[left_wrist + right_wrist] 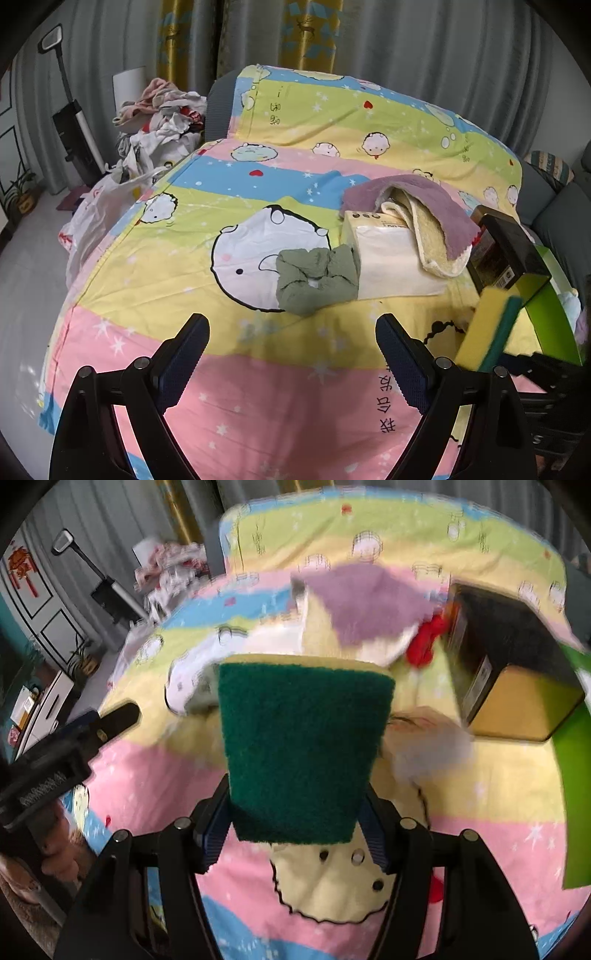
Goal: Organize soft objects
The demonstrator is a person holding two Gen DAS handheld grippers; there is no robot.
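My right gripper is shut on a yellow sponge with a dark green scouring face and holds it above the cartoon-print sheet. The sponge also shows at the right of the left wrist view. My left gripper is open and empty over the sheet. Ahead of it lie a crumpled green cloth, a white tissue pack, and a purple and cream towel draped over the pack. The towel shows blurred in the right wrist view.
A black box and a green box stand at the right. A red item lies by the black box. A pile of clothes and a plastic bag sit left of the bed.
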